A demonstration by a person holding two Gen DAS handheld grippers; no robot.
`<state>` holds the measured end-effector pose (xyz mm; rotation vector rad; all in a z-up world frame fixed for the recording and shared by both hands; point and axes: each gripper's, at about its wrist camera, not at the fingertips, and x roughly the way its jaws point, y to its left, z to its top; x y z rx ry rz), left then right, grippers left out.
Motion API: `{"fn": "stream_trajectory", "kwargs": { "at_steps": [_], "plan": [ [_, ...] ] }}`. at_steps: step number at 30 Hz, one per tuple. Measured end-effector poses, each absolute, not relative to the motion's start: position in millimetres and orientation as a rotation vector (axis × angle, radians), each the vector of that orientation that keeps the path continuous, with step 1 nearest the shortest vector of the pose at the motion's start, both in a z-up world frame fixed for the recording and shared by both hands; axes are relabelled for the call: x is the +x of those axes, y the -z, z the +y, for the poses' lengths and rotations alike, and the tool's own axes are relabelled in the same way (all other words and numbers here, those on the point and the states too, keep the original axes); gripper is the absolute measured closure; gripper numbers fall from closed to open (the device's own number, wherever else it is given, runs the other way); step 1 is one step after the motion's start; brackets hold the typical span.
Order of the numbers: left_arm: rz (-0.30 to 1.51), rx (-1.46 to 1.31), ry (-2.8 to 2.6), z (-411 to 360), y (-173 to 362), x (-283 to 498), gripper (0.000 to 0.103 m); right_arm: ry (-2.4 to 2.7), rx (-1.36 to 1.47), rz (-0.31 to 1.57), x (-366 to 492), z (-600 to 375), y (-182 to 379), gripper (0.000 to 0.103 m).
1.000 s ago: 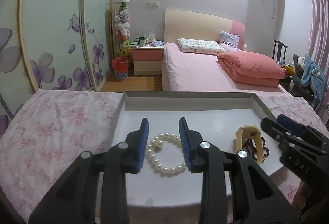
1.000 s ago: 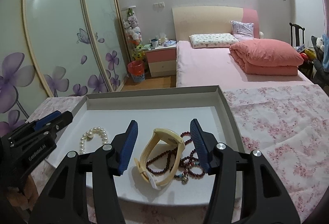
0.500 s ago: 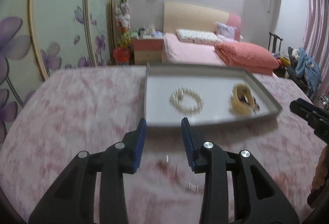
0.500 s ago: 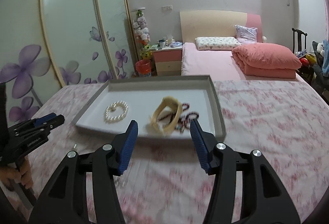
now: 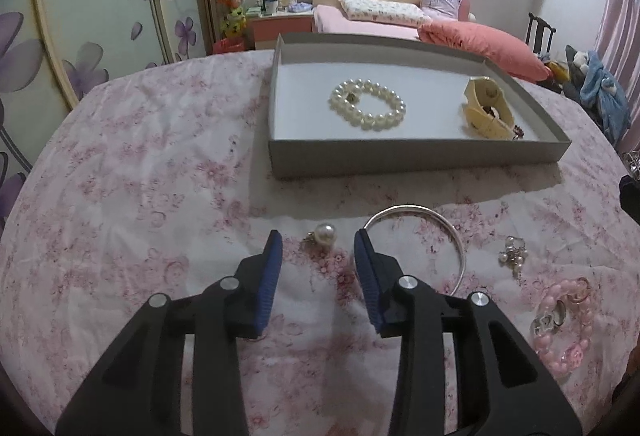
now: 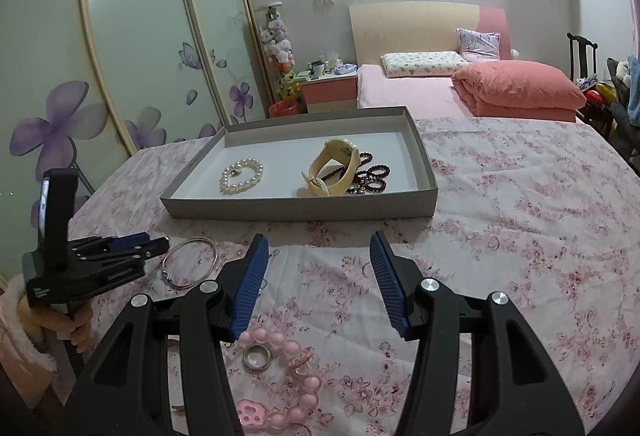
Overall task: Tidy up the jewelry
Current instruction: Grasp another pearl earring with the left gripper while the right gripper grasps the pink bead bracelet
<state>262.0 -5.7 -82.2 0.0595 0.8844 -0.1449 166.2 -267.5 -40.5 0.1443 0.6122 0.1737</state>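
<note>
Floral cloth: three bracelets boxed.

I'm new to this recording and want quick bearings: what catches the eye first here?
A shallow grey tray sits on the pink flowered cloth, holding a pearl bracelet and a cream bangle over dark beads. Nearer the camera, loose pieces lie on the cloth: a silver bangle, a pearl earring just ahead of the open left gripper, and a pink bead bracelet.

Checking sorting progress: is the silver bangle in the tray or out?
Out. The silver bangle lies on the floral cloth, in front of the tray.
</note>
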Motion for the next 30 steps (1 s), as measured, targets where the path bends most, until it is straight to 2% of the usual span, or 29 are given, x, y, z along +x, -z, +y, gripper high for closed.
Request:
{"fn": "stream_trajectory", "kwargs": {
  "at_steps": [11,17,19,21,30],
  "plan": [
    [0.891,0.037,0.143,-10,84,274,0.076,-0.176,0.147,0.627,168,-266,45,0.049],
    [0.893,0.02,0.143,-8,84,278,0.077,-0.179,0.147,0.63,169,-266,46,0.049],
    [0.893,0.032,0.147,-11,84,278,0.082,-0.181,0.148,0.633,170,-265,47,0.049],
    [0.894,0.046,0.159,-15,85,277,0.093,-0.184,0.146,0.636,170,-263,48,0.049],
    [0.858,0.024,0.161,-8,79,270,0.096,-0.187,0.14,0.652,164,-265,49,0.049]
  ]
}}
